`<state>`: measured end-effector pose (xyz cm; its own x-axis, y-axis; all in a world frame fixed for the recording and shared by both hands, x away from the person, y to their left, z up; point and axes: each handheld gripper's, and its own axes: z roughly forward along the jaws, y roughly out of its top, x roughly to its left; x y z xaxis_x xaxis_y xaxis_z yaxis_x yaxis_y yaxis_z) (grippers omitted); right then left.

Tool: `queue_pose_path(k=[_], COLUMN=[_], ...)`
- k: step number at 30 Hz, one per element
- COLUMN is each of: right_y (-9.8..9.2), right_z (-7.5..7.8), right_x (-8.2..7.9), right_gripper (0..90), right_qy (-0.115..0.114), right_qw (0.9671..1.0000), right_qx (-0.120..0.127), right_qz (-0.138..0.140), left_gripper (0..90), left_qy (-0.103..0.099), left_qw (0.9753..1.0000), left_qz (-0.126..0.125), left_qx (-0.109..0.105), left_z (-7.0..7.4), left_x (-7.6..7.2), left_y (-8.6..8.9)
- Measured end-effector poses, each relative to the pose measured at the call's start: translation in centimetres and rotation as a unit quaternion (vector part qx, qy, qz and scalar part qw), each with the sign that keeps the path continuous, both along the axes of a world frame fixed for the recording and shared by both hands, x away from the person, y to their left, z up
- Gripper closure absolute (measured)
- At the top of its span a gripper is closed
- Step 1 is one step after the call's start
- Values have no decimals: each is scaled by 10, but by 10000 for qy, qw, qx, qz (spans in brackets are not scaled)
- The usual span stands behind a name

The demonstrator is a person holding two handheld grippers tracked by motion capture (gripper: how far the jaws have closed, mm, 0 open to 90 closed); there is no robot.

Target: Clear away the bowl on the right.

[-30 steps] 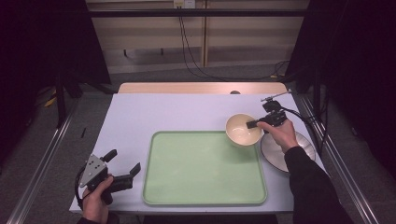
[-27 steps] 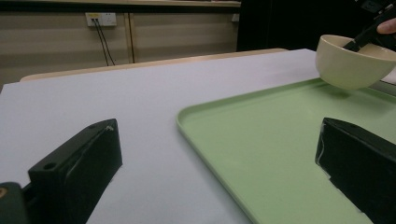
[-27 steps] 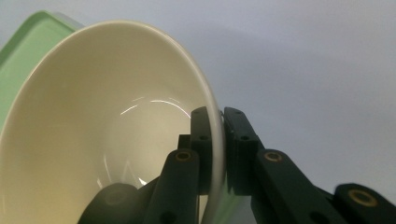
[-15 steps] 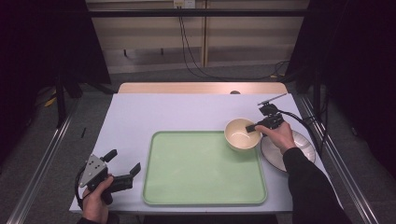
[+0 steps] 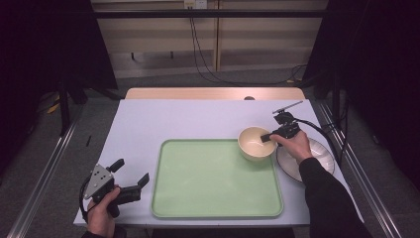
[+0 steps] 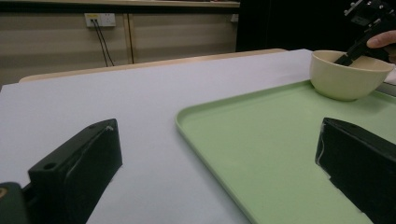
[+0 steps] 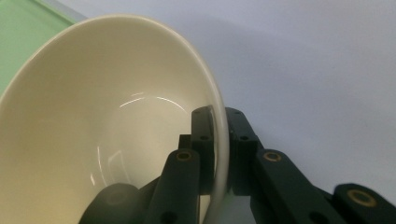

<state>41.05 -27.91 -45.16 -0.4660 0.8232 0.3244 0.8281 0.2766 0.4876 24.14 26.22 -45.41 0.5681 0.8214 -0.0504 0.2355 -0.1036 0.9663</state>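
A cream bowl sits at the far right corner of the green tray. My right gripper is shut on its right rim, one jaw inside and one outside, as the right gripper view shows at the bowl and the gripper. The left gripper view also shows the bowl on the tray. My left gripper rests open on the table at the front left, beside the tray's left edge, with nothing between its fingers.
A white plate lies on the table right of the tray, under my right hand. The pale table top stretches behind the tray. Cables trail off the right edge; a metal rail runs along each side.
The right gripper has carried the bowl a little forward and left, from beside the tray onto its far right corner. The left gripper has not moved.
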Motion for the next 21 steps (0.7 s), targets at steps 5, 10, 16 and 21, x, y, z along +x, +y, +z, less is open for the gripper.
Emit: queue_pose_path(k=[5,10,16,21], right_y=[1,1,1,0], right_z=[0,-1,-1,-2], right_x=[-1,-2,-4,-4], right_gripper=[840,839,837,832], right_qy=[-75,-193,-254,-313], right_qw=[10000,9998,9997,9995], right_qx=[-22,-20,-34,13], right_qz=[-6,29,47,63], left_gripper=[4,4,4,4], left_qy=[-6,2,2,0], left_qw=[10000,10000,10000,10000], left_qz=[-17,-2,-1,7], left_qx=[-6,-9,-7,-9], left_z=[0,0,0,0], left_x=[0,0,0,0], left_y=[0,0,0,0])
